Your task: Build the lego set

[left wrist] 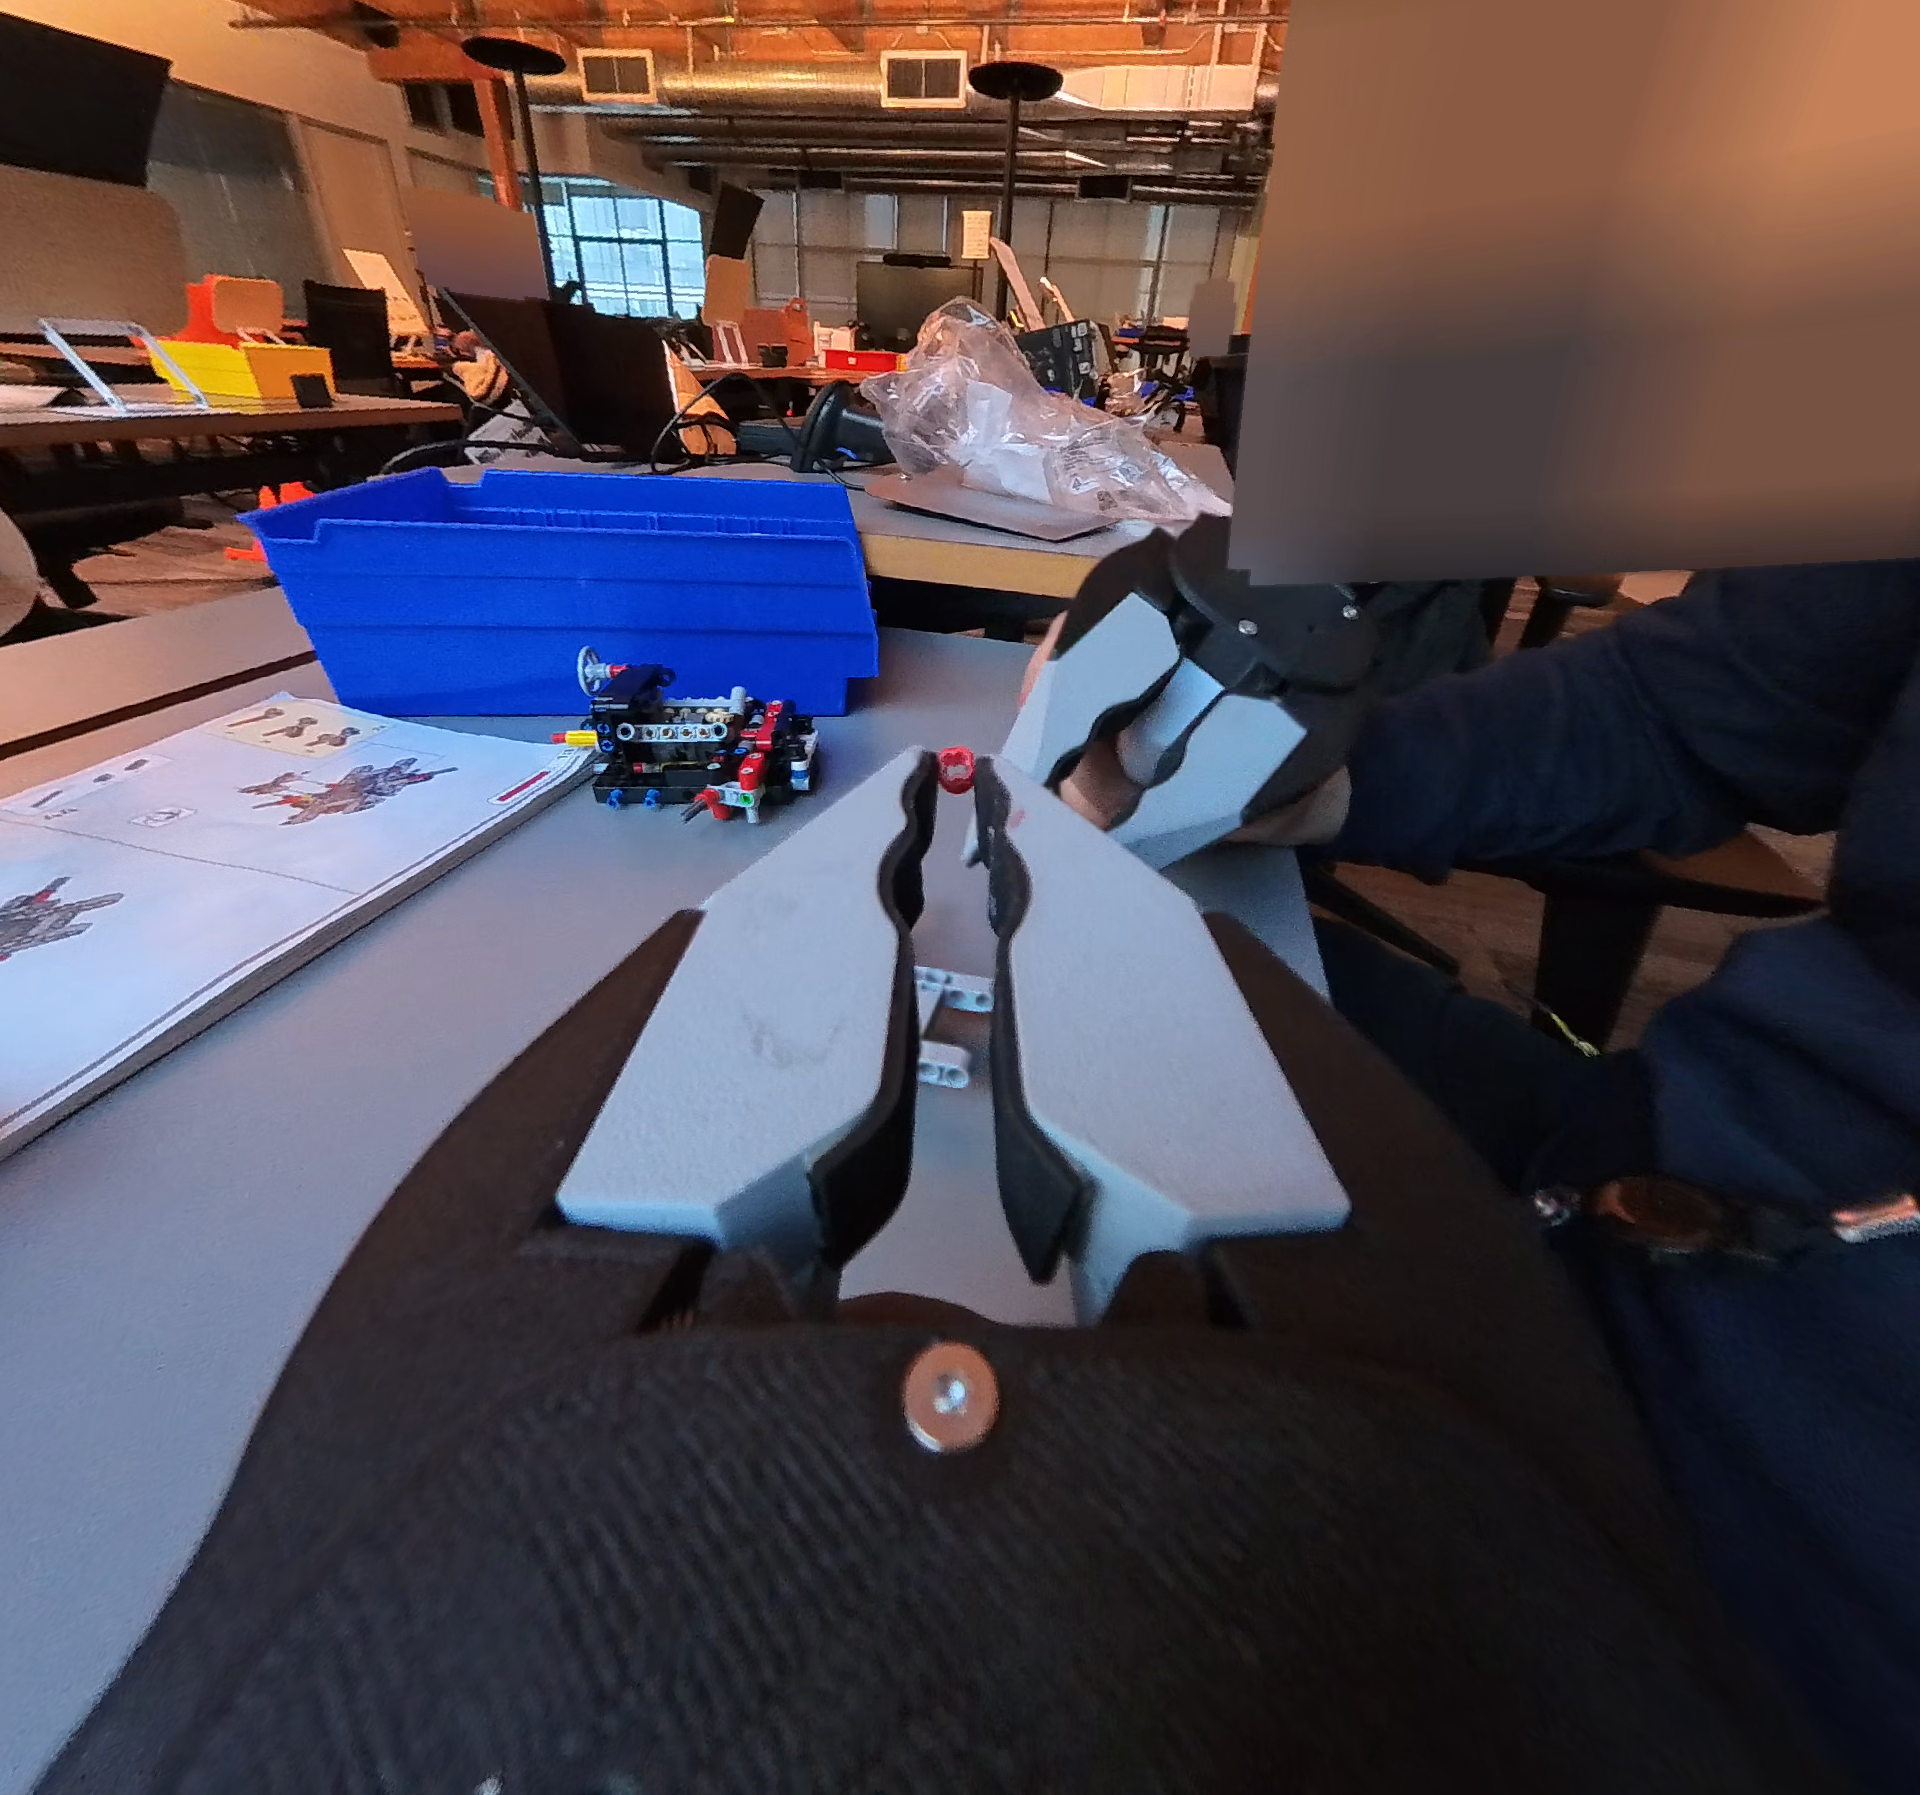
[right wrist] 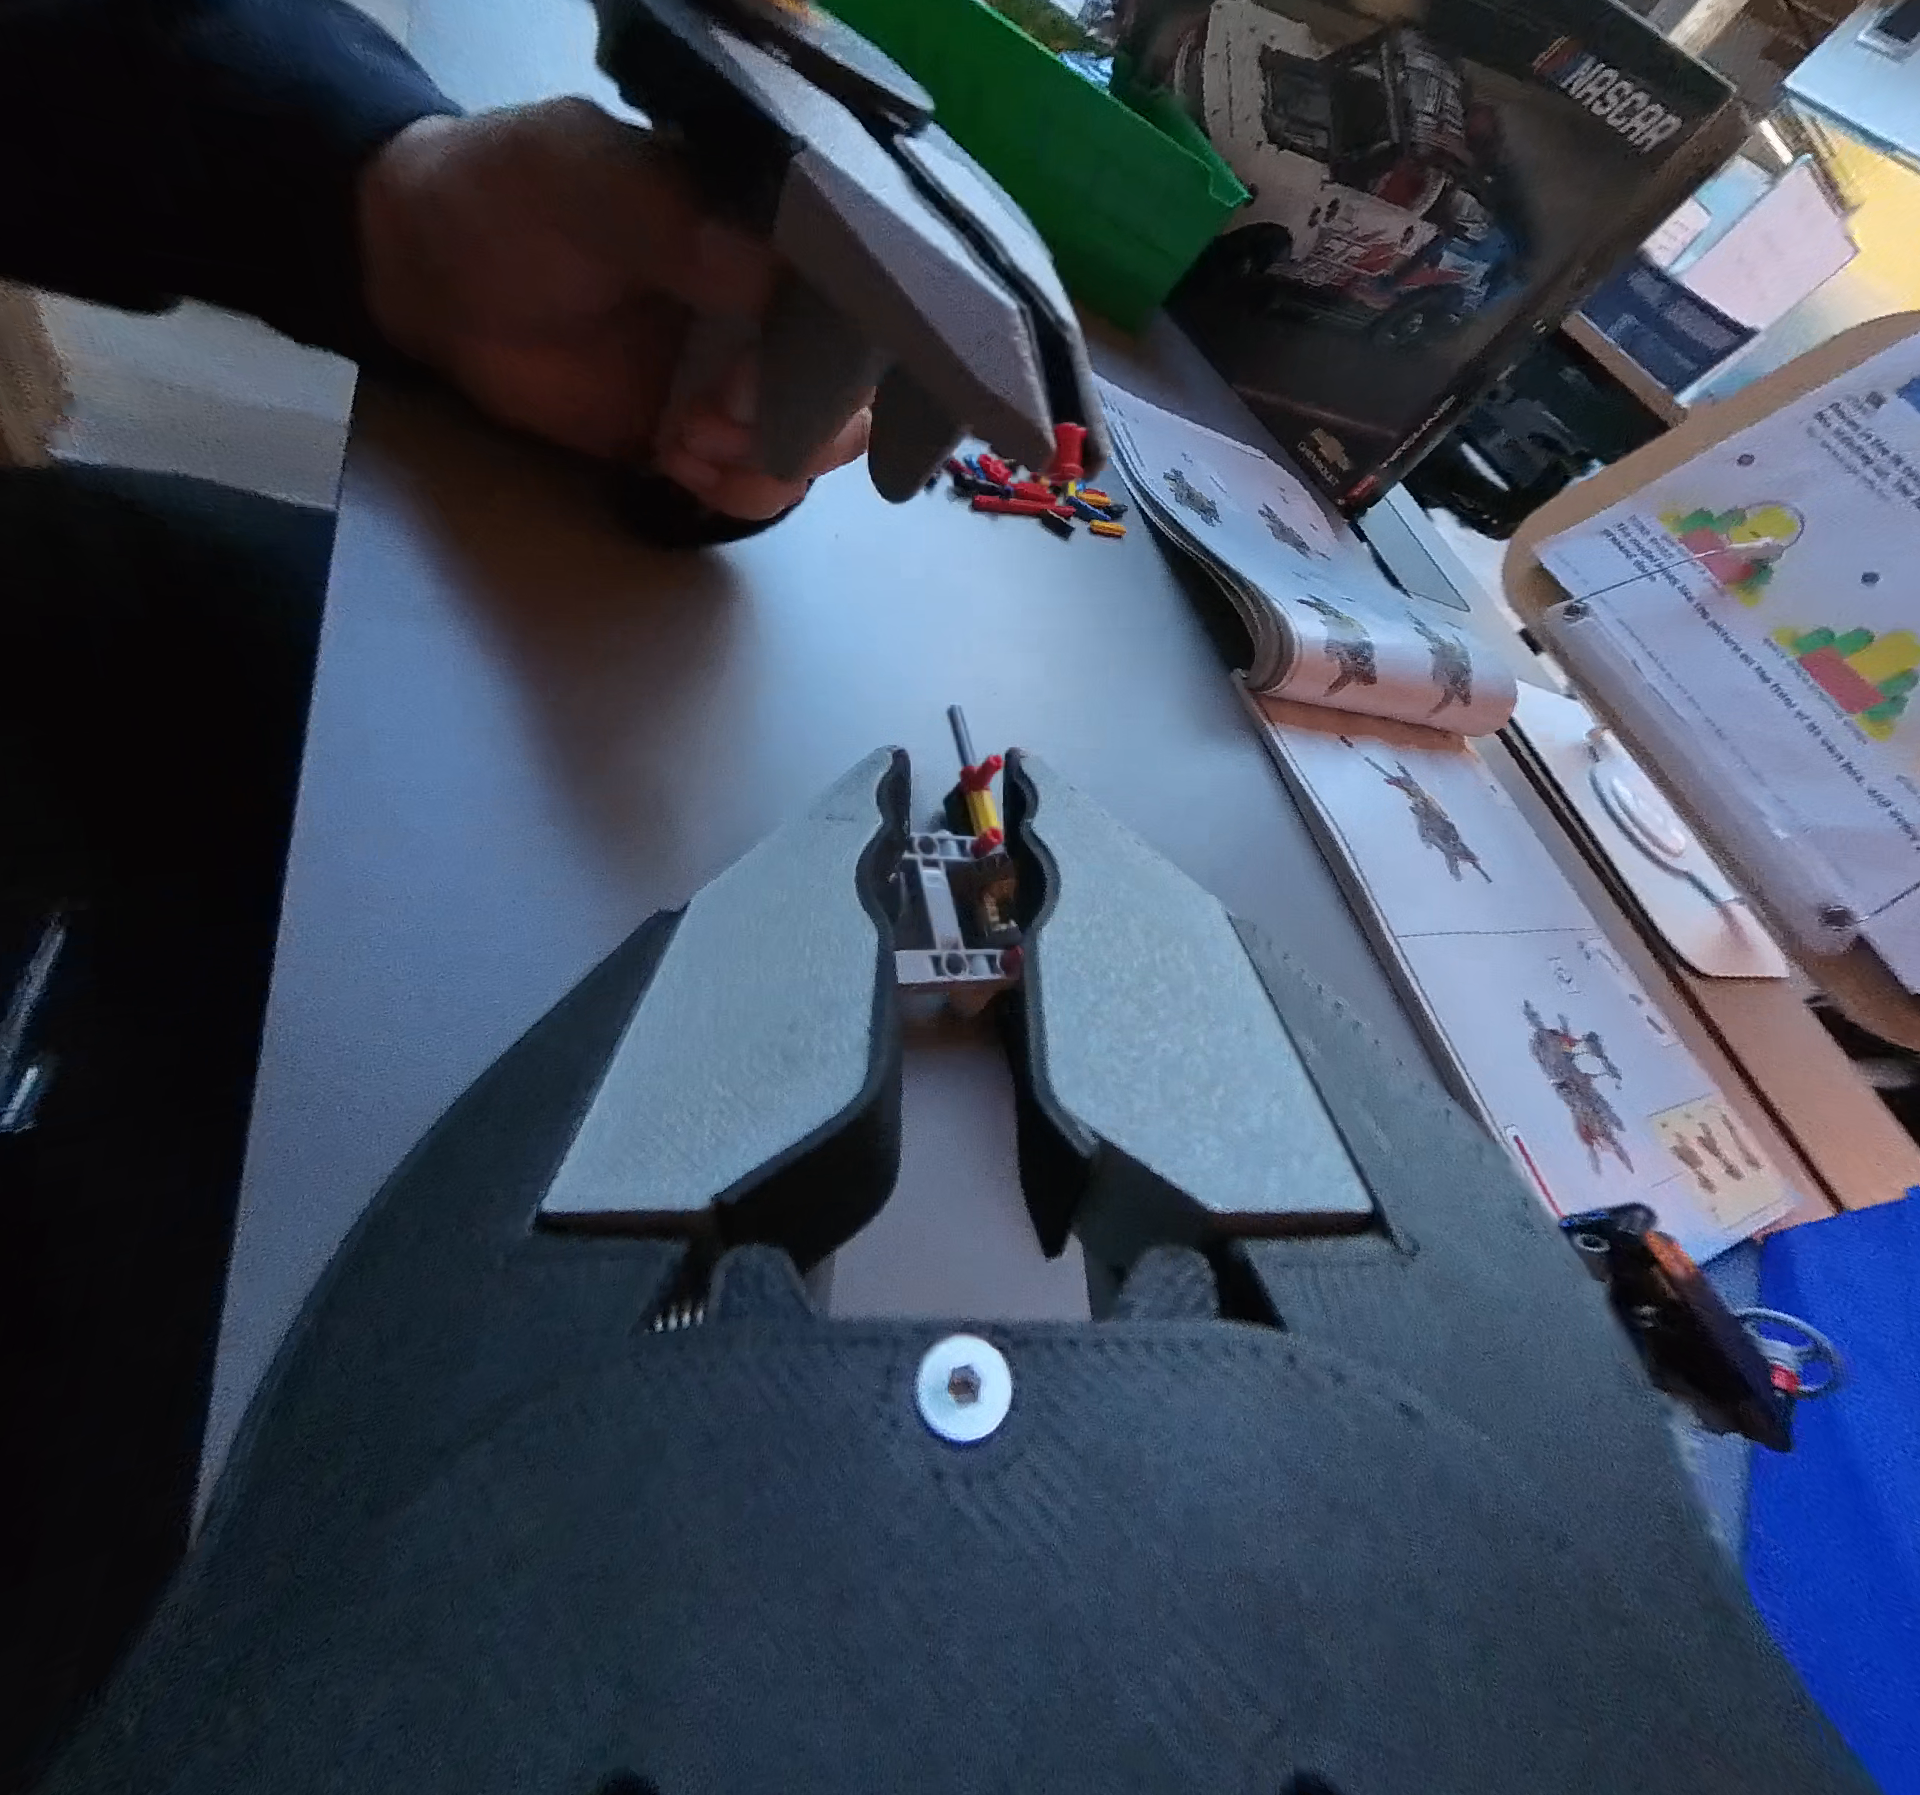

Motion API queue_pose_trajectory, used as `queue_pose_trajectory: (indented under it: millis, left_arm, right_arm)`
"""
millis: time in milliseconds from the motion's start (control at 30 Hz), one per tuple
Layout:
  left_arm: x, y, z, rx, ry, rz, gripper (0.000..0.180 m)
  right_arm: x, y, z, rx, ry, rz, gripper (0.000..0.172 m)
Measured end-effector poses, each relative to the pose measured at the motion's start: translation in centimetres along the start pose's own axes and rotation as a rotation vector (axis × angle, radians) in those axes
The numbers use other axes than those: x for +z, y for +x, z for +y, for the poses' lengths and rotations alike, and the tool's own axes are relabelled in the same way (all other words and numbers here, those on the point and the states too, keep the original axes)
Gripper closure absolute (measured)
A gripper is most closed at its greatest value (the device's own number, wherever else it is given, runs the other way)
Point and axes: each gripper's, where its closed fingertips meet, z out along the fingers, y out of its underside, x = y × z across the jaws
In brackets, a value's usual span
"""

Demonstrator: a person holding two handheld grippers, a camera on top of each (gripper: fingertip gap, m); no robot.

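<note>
My left gripper (left wrist: pixel 954 766) is shut on a small red piece (left wrist: pixel 954 771), pinched at its fingertips above the grey table (left wrist: pixel 416 1070). It also shows in the right wrist view (right wrist: pixel 1070 457), still with the red piece (right wrist: pixel 1070 444). A small grey frame assembly (right wrist: pixel 935 898) with a yellow and red axle lies on the table. In the right wrist view it shows through the narrow gap of my right gripper (right wrist: pixel 954 766), and in the left wrist view between my left fingers (left wrist: pixel 954 985). In the left wrist view the right gripper's fingers (left wrist: pixel 1101 685) stand slightly apart with nothing between them.
A partly built black and red model (left wrist: pixel 701 748) stands before a blue bin (left wrist: pixel 582 582). An open instruction booklet (left wrist: pixel 260 841) lies at the left. A pile of small coloured parts (right wrist: pixel 1039 493), a green bin (right wrist: pixel 1039 114) and a dark box (right wrist: pixel 1434 187) sit farther off. The gap from one gripper's tips to the other's is roughly 5 cm.
</note>
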Motion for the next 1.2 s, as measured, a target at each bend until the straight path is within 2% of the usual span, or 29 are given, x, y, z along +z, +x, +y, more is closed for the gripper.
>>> queue_pose_trajectory:
  millis: [133,267,400,500,600,800,1200]
  left_arm:
    - [0.6,0.7,0.1,-0.01,-0.004,0.027,0.176]
    - [1.6,1.8,-0.3,-0.114,0.043,0.072,0.176]
    - [2.0,1.8,-0.6,-0.207,0.077,0.102,0.176]
    - [2.0,1.4,-1.0,-0.391,0.135,0.173,0.177]
    - [1.6,-0.1,-1.4,-0.489,0.205,0.159,0.177]
    - [2.1,-0.1,-0.8,-0.509,0.166,0.159,0.177]
    - [2.7,0.4,0.0,-0.568,0.106,0.192,0.176]
  right_arm:
    - [0.1,0.6,-0.2,-0.094,-0.02,0.09,0.157]
    - [-0.5,1.3,-1.2,-0.132,0.02,0.166,0.156]
    - [-0.9,1.8,-1.5,-0.096,0.049,0.181,0.157]
    - [-1.0,2.2,-2.3,-0.033,0.102,0.176,0.158]
    - [-0.7,2.9,-2.8,0.031,0.139,0.18,0.158]
    - [-0.5,3.8,-2.7,0.042,0.132,0.217,0.161]
    - [-0.6,3.2,-3.4,-0.092,0.129,0.267,0.165]
